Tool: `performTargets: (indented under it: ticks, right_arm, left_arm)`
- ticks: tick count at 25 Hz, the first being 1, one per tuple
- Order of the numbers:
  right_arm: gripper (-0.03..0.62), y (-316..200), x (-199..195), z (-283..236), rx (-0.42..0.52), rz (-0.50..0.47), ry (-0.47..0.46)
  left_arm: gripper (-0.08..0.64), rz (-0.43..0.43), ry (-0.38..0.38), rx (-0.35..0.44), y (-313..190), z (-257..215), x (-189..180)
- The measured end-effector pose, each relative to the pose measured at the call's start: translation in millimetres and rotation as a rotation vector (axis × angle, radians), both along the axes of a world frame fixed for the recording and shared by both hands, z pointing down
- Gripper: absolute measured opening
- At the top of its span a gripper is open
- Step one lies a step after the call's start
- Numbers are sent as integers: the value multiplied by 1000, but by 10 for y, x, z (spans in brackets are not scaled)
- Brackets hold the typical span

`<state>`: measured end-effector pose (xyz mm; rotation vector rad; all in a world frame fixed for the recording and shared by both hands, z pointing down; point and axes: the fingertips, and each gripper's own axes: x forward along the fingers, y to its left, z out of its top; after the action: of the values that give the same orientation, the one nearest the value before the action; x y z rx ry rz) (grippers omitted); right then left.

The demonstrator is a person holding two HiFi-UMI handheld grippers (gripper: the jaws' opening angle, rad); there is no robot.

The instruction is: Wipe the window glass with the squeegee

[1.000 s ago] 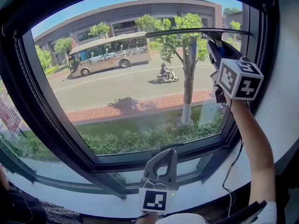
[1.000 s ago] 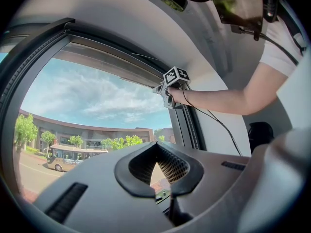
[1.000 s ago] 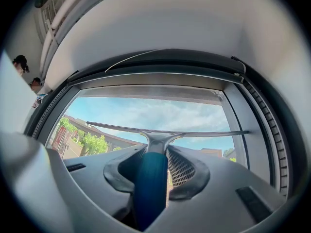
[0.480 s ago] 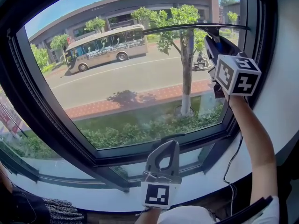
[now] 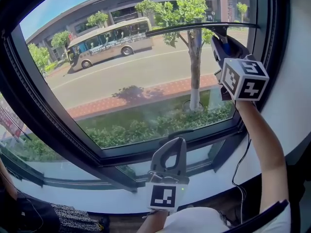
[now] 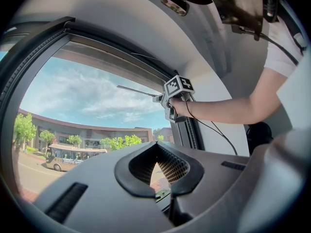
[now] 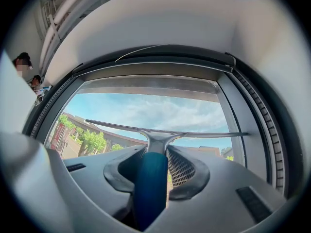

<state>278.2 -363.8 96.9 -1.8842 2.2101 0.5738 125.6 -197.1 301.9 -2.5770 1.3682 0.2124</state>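
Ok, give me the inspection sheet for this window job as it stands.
Surface: window glass in a dark frame; no streaks can be made out.
Job's things: squeegee, blue handle, blade level at the upper right of the glass; contact not certain.
Clutter: nothing seen.
Tools: right tool raised, shut on the squeegee handle; left tool low near the sill, jaws together, holding nothing.
Cables: black cable hangs down from the right tool.
Surroundings: outside, a bus on the road and a tree by the pavement.
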Motion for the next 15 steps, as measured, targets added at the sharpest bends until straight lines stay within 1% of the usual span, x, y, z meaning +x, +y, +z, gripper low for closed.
performTargets:
  ticks: [7,15]
  right_arm:
    - [127,-14,34,140,-3,10,9]
    - [127,-21,15,315,-17,18,1]
  left_arm:
    - [2,6,-9,3,-9,20,47]
    - [2,1,-10,6,-16,17,14]
